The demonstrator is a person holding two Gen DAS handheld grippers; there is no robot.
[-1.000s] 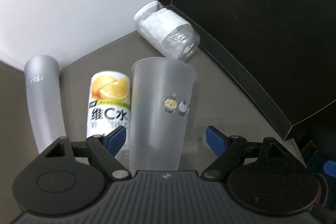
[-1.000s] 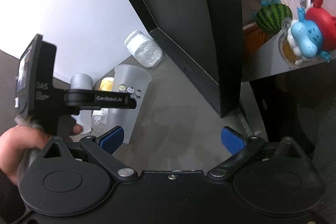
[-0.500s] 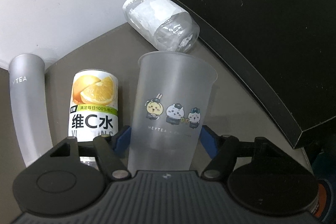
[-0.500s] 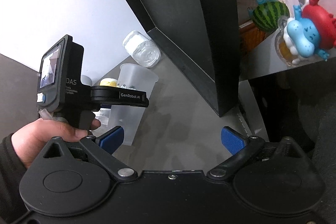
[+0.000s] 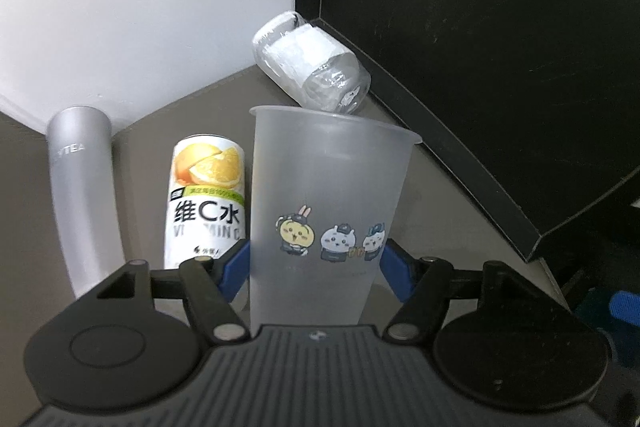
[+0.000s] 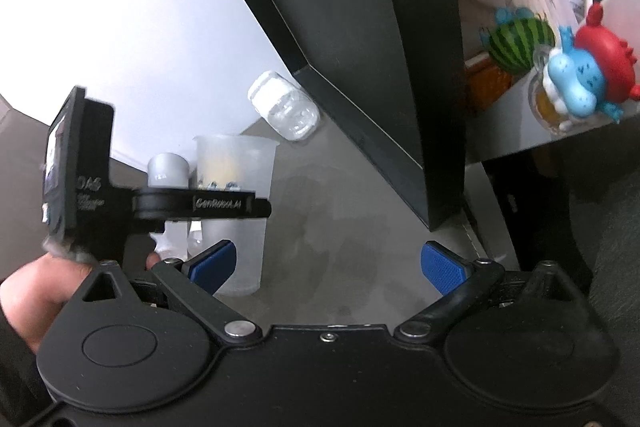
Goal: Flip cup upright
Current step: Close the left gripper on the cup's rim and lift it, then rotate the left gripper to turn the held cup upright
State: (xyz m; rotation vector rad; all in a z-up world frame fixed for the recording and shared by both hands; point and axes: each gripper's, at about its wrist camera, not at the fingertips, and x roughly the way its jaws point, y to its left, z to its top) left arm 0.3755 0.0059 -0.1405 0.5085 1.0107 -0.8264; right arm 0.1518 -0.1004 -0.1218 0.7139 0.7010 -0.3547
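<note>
A frosted translucent cup (image 5: 328, 215) with small cartoon figures stands upright, mouth up, on the grey table. My left gripper (image 5: 316, 261) is shut on the frosted cup, a blue pad against each side of its lower body. The cup also shows in the right wrist view (image 6: 234, 211), with the left gripper's black body (image 6: 200, 205) in front of it. My right gripper (image 6: 328, 267) is open and empty, over the table to the right of the cup.
An orange-print drink can (image 5: 206, 203) and a silver tumbler (image 5: 84, 195) stand left of the cup. A clear plastic bottle (image 5: 312, 69) lies on its side behind it. A black panel (image 5: 500, 67) borders the right. Toys (image 6: 576, 83) sit far right.
The left gripper's jaws closed from open onto the frosted cup, and it came nearer in the left wrist view. The right gripper stayed open and nearly still.
</note>
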